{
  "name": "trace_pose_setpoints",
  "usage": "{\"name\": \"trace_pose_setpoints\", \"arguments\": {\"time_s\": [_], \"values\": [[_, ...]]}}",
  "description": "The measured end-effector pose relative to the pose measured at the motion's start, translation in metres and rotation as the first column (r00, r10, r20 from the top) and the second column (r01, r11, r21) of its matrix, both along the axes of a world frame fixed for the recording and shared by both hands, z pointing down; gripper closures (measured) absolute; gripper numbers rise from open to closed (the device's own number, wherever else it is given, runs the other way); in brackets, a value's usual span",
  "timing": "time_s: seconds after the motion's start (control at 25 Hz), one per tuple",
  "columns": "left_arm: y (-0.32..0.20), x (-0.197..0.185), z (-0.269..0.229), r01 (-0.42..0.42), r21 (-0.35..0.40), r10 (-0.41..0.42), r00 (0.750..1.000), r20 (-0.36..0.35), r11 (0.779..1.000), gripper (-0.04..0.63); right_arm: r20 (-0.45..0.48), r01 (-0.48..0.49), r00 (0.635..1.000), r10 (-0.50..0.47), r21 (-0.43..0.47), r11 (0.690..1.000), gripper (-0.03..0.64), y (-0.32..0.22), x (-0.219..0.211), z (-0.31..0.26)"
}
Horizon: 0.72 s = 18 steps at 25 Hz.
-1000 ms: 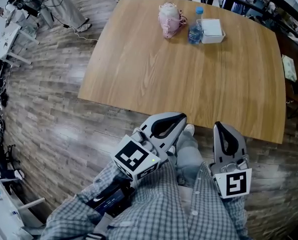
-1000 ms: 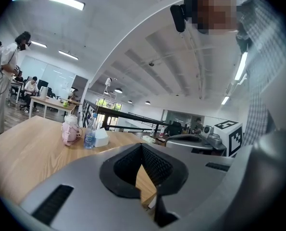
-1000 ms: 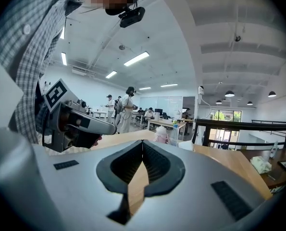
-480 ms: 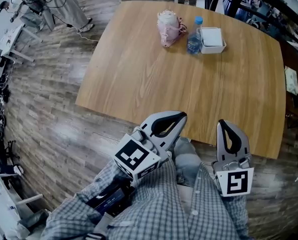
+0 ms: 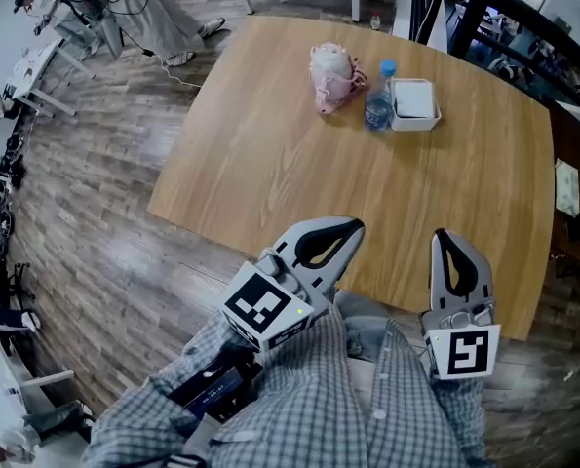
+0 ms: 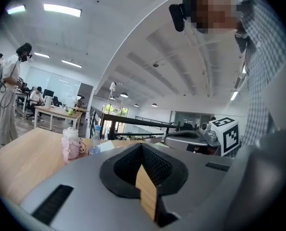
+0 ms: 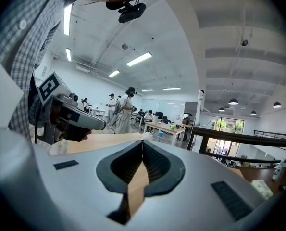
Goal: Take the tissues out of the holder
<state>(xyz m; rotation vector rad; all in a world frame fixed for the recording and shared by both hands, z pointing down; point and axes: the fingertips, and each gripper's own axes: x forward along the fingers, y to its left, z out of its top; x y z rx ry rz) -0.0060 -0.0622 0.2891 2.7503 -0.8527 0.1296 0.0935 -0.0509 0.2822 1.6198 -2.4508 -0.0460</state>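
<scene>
1. Grippers sit low in the head view: left gripper (image 5: 351, 228) and right gripper (image 5: 444, 235), both closed, tips together, nothing between them.
2. Holder (image 5: 413, 103) is white and sits upper right of centre on the table (image 5: 270, 154), well apart from both grippers; its tissues are hard to make out.
3. Bottle (image 5: 377, 81) stands just left of it.
4. Left gripper view: the gripper's body hides most of the holder.

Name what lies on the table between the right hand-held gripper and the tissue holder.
Nothing: the head view shows only bare table between the right hand-held gripper and the tissue holder.
</scene>
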Motion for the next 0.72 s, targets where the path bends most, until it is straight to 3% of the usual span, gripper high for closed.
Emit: {"name": "trace_pose_setpoints", "arguments": {"time_s": [0.36,0.72], "values": [[-0.029,0.013,-0.004,0.044,0.023,-0.044,0.999,-0.002,0.999,0.589,-0.009,0.049,0.999,-0.048,0.042,0.998,0.606,-0.031,0.015,-0.007],[-0.053,0.035,0.005,0.051,0.016,-0.051,0.999,-0.007,0.999,0.589,-0.039,0.041,0.998,-0.04,0.014,0.999,0.606,-0.061,0.044,0.006]]}}
